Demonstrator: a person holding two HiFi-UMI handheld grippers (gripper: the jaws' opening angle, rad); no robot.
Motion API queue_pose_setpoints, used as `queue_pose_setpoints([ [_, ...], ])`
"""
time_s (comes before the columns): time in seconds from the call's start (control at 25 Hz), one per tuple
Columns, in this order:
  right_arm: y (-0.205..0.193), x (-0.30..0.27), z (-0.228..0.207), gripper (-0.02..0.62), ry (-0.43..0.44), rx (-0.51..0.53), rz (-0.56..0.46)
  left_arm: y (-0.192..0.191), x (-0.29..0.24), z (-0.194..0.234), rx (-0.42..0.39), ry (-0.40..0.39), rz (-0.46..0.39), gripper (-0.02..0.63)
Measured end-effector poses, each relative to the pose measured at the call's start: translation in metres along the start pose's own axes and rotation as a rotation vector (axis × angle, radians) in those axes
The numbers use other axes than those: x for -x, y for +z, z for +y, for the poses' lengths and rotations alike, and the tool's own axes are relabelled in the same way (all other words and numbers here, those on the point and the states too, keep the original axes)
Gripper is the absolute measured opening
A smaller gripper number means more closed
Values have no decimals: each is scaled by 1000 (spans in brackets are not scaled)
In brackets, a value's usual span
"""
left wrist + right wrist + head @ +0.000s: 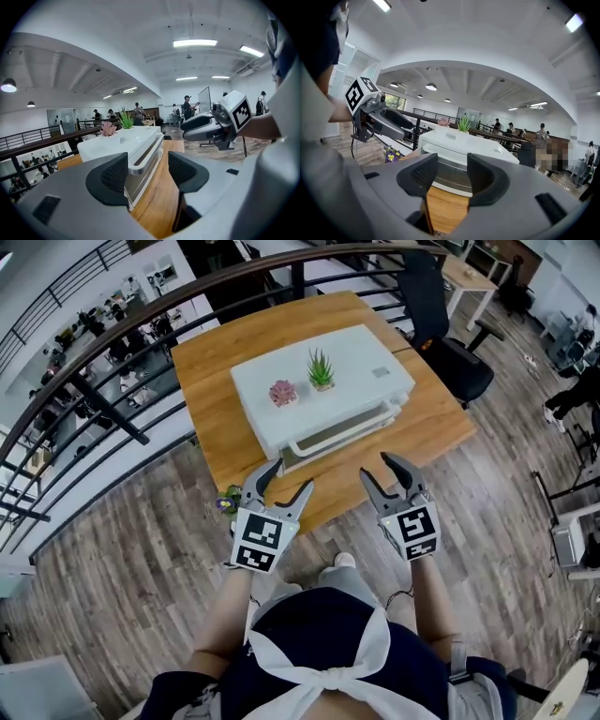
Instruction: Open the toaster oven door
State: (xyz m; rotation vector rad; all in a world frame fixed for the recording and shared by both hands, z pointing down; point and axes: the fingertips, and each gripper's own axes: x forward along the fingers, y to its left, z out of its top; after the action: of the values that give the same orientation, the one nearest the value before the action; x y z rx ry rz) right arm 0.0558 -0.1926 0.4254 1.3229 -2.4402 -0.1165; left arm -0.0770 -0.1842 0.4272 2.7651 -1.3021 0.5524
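Toaster oven (323, 390) check-in. From the head view it's sitting mid-table (211, 357), white box with two little potted plants (321, 369) on top, door side facing me. The handle (342, 432) runs as a pale bar along the front. My left gripper (289, 479) and right gripper (380, 468) both hang at the near table edge, apart from the oven, jaws spread wide with nothing in them. Left gripper view: the pads are well apart and I'm looking along the oven's front from the side, so the handle stands out as a rounded bar clear of the door. That gap looks like enough room to slip a jaw behind it. The right gripper also shows here, off to the side in the air. Right gripper view: jaws open about the same, empty, lined up nearly square on the glass door, bare wood showing between them. My guess on handling: the bar is stiff and smooth, so it could slip in a shallow pinch. I'd grab it near the middle and stay off the glass. The box looks light enough to slide when pulled, so I might steady it with the other gripper.
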Motion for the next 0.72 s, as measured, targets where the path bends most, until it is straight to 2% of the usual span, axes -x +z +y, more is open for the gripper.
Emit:
queue_pose_setpoints([
  [0.44,-9,-40,-28,204,146,158,48,-1,-42,7,-48,60,105,261],
  [0.72,-18,-55,-48,206,183,220,74,-11,-61,-1,-152,55,223,261],
])
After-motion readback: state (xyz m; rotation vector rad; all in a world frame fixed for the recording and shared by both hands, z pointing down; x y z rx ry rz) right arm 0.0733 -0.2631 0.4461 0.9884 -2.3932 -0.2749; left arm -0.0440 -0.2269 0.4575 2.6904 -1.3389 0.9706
